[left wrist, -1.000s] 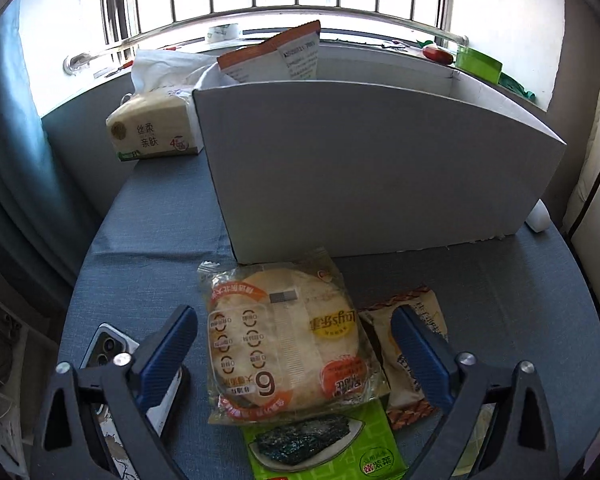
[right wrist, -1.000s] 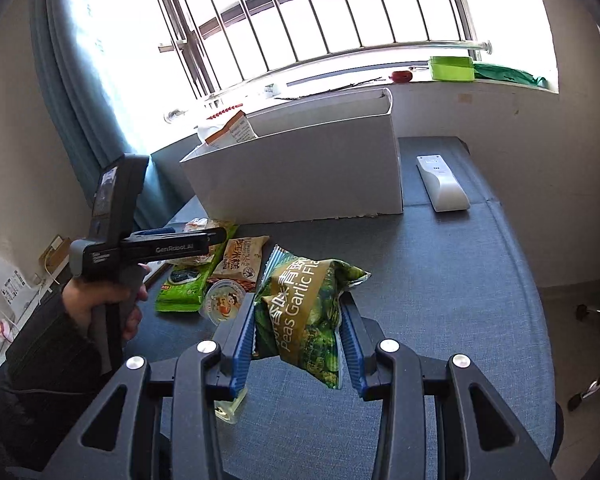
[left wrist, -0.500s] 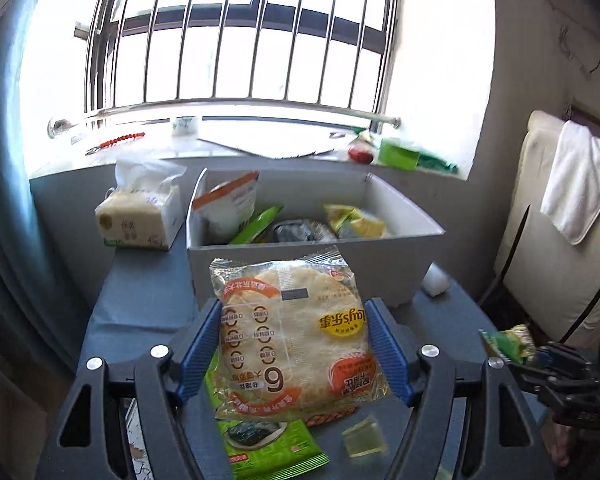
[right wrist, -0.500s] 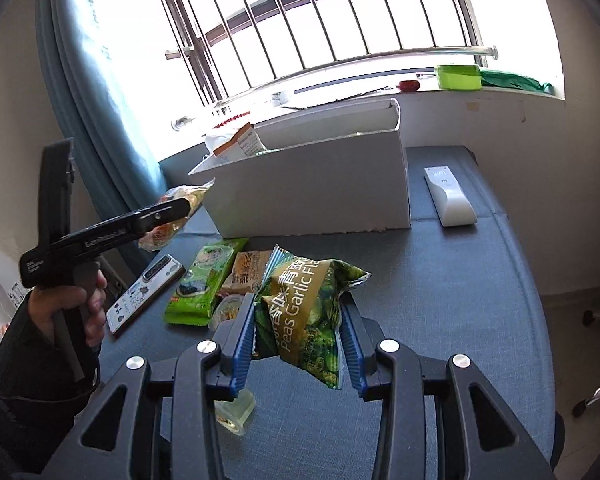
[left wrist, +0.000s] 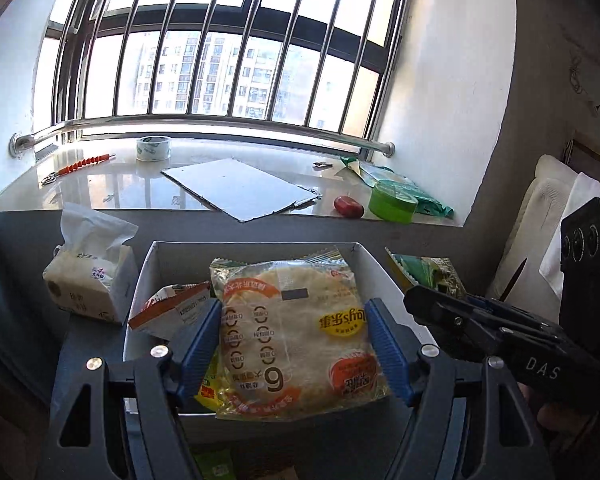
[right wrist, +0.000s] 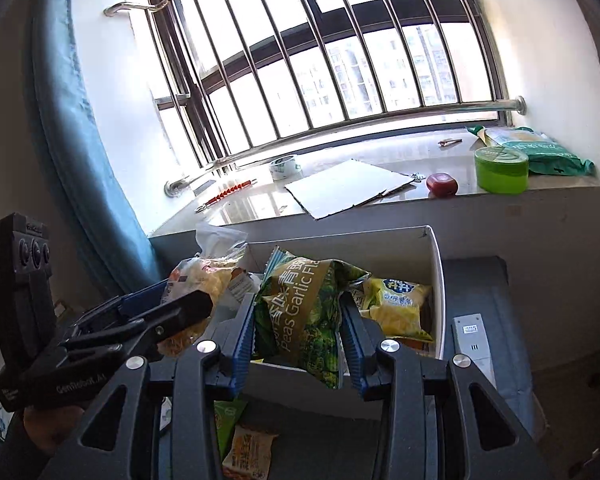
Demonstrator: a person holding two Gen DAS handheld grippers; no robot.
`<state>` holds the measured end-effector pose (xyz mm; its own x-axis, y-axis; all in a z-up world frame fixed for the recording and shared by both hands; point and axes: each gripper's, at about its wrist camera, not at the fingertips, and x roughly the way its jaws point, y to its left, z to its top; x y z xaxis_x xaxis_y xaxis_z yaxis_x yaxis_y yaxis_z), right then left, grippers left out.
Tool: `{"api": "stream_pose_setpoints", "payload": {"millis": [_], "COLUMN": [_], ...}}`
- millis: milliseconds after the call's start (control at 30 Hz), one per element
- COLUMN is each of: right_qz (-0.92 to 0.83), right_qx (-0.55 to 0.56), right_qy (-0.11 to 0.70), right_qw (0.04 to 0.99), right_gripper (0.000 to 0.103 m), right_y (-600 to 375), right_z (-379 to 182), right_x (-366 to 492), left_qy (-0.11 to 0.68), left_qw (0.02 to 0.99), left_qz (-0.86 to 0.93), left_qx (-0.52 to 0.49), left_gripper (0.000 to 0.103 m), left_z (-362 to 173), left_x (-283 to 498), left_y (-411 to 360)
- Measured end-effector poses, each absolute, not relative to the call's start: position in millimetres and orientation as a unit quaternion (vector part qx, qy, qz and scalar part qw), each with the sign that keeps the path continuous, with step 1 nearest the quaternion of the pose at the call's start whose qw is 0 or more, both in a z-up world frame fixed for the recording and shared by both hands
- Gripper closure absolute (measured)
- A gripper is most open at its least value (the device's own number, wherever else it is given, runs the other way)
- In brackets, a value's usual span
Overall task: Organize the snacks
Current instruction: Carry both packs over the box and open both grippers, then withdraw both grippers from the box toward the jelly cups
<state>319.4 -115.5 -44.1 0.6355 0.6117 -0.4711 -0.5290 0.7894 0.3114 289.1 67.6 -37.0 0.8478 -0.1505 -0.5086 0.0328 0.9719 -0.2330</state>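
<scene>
Flatbread pack [left wrist: 296, 336], lifted off table since a second ago, now hangs mid-frame over white box [left wrist: 148, 264], left gripper [left wrist: 294, 344] clamped on it. Right gripper [right wrist: 298, 334] pinches pea bag [right wrist: 300, 312], also above box. I release next.

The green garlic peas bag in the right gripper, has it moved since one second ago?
Yes. The green garlic peas bag has gone forward from above the table to over the white box.

Blue-grey table [right wrist: 512, 364] has a white box [left wrist: 146, 276] sitting on it, tissue pack [left wrist: 88, 288] just to its left, white remote [right wrist: 473, 344] just to the right. Green snack packet [right wrist: 226, 416] and an orange one [right wrist: 249, 454] lie flat at the near edge.
</scene>
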Motion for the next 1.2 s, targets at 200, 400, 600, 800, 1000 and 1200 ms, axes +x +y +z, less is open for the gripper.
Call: {"api": "stream_pose_setpoints", "payload": {"millis": [200, 400, 600, 800, 1000, 1200], "right_qz": [0.289, 0.274, 0.292, 0.328, 0.339, 0.344], "right_qx": [0.097, 0.115, 0.109, 0.095, 0.079, 0.059], "right_qy": [0.34, 0.323, 0.305, 0.275, 0.261, 0.258], "right_qw": [0.89, 0.898, 0.9, 0.899, 0.9, 0.901], "right_gripper": [0.004, 0.0, 0.0, 0.0, 0.0, 0.0], "right_y": [-120.2, -138.6, -140.5, -146.9, -168.3, -188.4], "right_z": [-59.4, -61.2, -48.0, -40.0, -43.5, -64.4], "right_x": [366.8, 359.3, 334.9, 284.4, 227.9, 166.4], "left_qy": [0.293, 0.277, 0.244, 0.212, 0.201, 0.216], "left_qw": [0.948, 0.949, 0.961, 0.971, 0.975, 0.97], "left_qz": [-0.02, -0.008, -0.014, -0.053, -0.054, -0.064], "left_qx": [-0.121, -0.149, -0.131, -0.097, -0.077, -0.096], "left_gripper": [0.0, 0.0, 0.0, 0.0, 0.0, 0.0], "left_z": [-49.4, -48.0, -25.6, -13.4, -18.8, -42.1], "left_x": [311.0, 290.6, 250.8, 187.4, 125.0, 74.7], "left_y": [83.7, 100.8, 99.4, 83.0, 72.9, 68.0]}}
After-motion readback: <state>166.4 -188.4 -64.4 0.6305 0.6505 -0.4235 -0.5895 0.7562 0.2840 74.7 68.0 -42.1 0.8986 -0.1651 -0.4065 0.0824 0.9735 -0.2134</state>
